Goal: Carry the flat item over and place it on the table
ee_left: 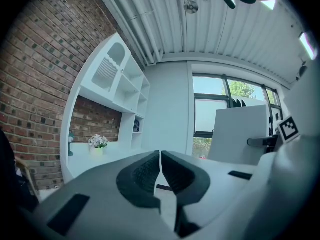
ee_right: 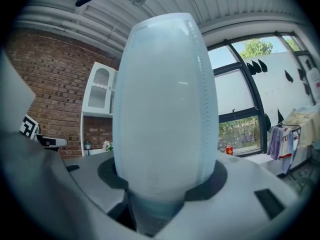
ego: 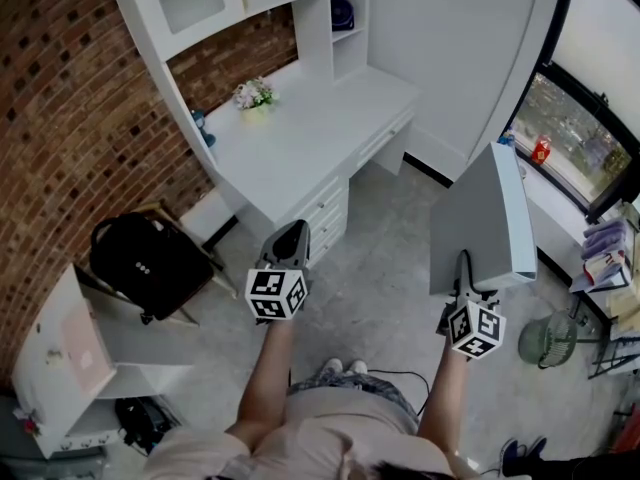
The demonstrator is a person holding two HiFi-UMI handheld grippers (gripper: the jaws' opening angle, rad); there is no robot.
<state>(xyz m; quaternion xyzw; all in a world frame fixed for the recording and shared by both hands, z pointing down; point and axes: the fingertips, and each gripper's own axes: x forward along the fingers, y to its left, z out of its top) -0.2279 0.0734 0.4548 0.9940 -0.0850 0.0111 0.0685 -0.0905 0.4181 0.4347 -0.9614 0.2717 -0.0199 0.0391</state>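
Jaws of your right gripper are clamped on the lower end of the panel, standing partly apart around its thickness. Its pads are mostly covered by the panel. The panel stands upright and fills that view, blocking whatever lies straight behind it. Your left gripper has its jaws pressed together with nothing between them. In the head view the panel hangs over the floor, well apart from the white desk. Flowers sit near the desk's back, and the shelves above hide part of its back edge.
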